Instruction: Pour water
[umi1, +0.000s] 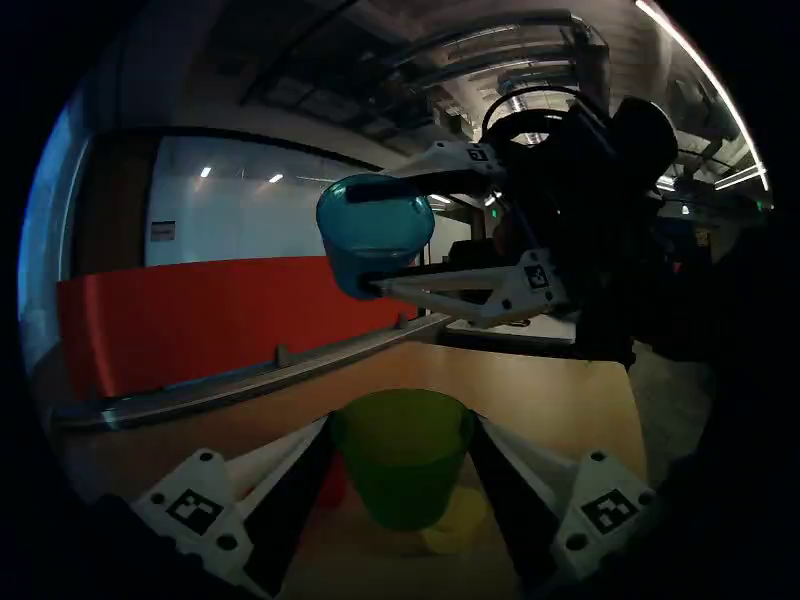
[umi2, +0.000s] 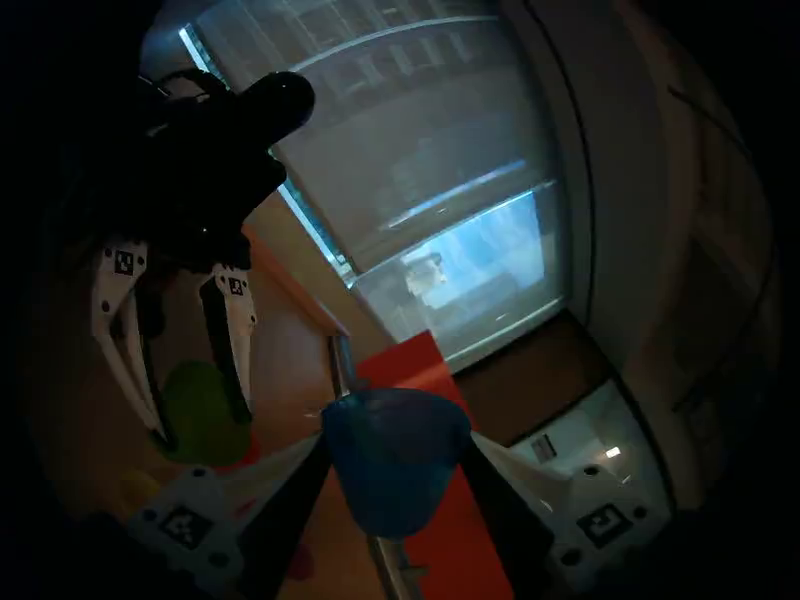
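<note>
In the left gripper view, the left gripper (umi1: 403, 445) jaws clamp a green cup (umi1: 405, 480) at 6 o'clock, over the wooden counter (umi1: 540, 385). The right gripper (umi1: 370, 238) jaws clamp a tilted blue cup (umi1: 375, 230) at 12 o'clock. A red partition (umi1: 200, 320) stands at 9 o'clock.

Stretching away pale and wooden: tabletop (umi1: 560, 390), ending at a grey rail (umi1: 250, 375) running along the far edge. Sitting on it near the front: a yellow object (umi1: 458, 518) and a red one (umi1: 335, 482), both partly hidden, kind unclear.

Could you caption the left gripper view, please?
Left hand-held gripper holds a green cup; right hand-held gripper holds a blue cup higher.
</note>
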